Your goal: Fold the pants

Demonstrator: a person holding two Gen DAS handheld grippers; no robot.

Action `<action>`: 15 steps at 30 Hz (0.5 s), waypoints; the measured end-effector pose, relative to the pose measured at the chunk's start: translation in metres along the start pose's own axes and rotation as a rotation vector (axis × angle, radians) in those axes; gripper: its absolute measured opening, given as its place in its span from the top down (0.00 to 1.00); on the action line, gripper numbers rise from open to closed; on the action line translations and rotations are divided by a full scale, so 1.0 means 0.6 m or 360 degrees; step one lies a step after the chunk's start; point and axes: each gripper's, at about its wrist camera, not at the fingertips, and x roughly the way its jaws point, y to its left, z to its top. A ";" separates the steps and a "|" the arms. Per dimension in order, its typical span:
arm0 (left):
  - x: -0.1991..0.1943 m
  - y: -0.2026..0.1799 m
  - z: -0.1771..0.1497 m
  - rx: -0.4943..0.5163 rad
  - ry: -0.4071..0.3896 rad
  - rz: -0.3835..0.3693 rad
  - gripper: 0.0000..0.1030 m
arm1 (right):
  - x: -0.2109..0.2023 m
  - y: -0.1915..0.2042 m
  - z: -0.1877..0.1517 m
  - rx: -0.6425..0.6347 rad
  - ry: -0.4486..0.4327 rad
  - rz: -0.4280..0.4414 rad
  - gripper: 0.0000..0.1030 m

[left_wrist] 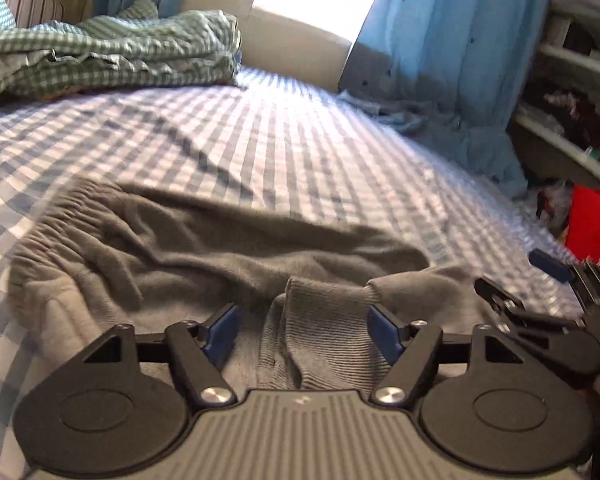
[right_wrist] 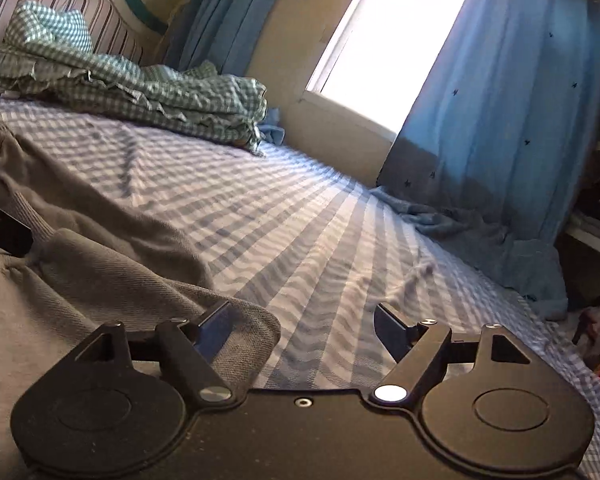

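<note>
Grey sweatpants (left_wrist: 188,256) lie crumpled on the blue checked bed sheet (left_wrist: 260,140), with the elastic waistband at the far left. A ribbed leg cuff (left_wrist: 320,320) lies between the fingers of my left gripper (left_wrist: 306,330), which is open and low over the fabric. My right gripper (right_wrist: 300,330) is open; its left finger sits over the edge of another ribbed cuff (right_wrist: 248,332), and the pants (right_wrist: 80,248) spread to the left. The right gripper also shows in the left wrist view (left_wrist: 556,280) at the right edge.
A folded green checked quilt (left_wrist: 112,52) lies at the head of the bed by a striped headboard (right_wrist: 60,12). Blue curtains (left_wrist: 460,60) hang beside a bright window. Shelves with clutter (left_wrist: 572,112) and a red object (left_wrist: 592,224) stand at the right, past the bed's edge.
</note>
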 end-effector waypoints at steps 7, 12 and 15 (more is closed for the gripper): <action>-0.004 -0.020 -0.057 0.0297 -0.0077 0.0179 0.10 | -0.114 0.070 -0.061 -0.0064 0.0045 0.0039 0.14; -0.031 -0.011 -0.040 0.0164 -0.0075 0.0091 0.02 | -0.127 0.078 -0.048 -0.0102 -0.0056 -0.0001 0.13; -0.078 0.011 -0.042 0.0009 -0.0223 0.0040 0.00 | -0.138 0.072 -0.025 -0.0065 -0.0126 0.0016 0.01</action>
